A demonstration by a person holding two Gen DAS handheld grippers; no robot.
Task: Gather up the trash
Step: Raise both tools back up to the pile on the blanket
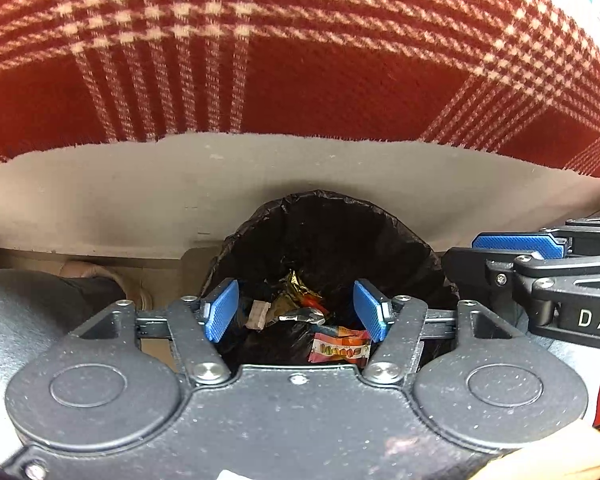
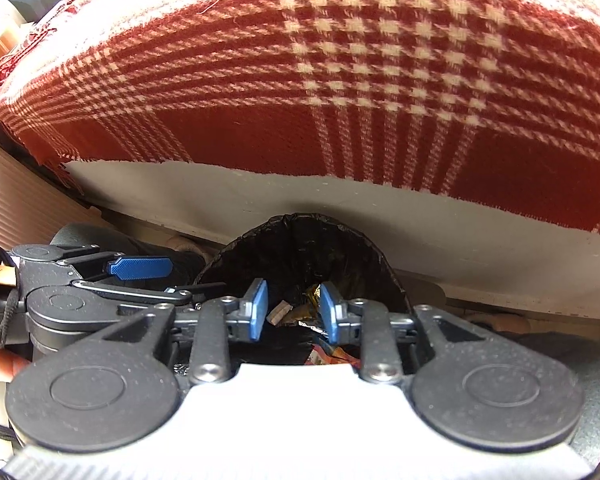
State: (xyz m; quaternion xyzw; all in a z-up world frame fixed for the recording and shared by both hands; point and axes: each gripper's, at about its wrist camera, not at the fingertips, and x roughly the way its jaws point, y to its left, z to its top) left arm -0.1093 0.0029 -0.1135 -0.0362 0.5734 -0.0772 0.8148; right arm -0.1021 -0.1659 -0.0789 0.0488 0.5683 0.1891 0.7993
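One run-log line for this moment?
left gripper: open, empty | right gripper: open, empty | both over bin | wrappers inside

Red-and-white plaid cloth [image 1: 300, 60] drapes a grey ledge [image 1: 140, 200].

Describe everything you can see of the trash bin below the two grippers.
The trash bin is round, lined with a crinkled, glossy black plastic bag folded over its rim. It stands upright on the floor against a pale table edge draped with a red checked cloth. Its mouth is open. Inside lie wrappers: a gold foil piece, a silver foil scrap, a small beige piece and an orange printed packet. Both grippers hover above it, apart from the bin.
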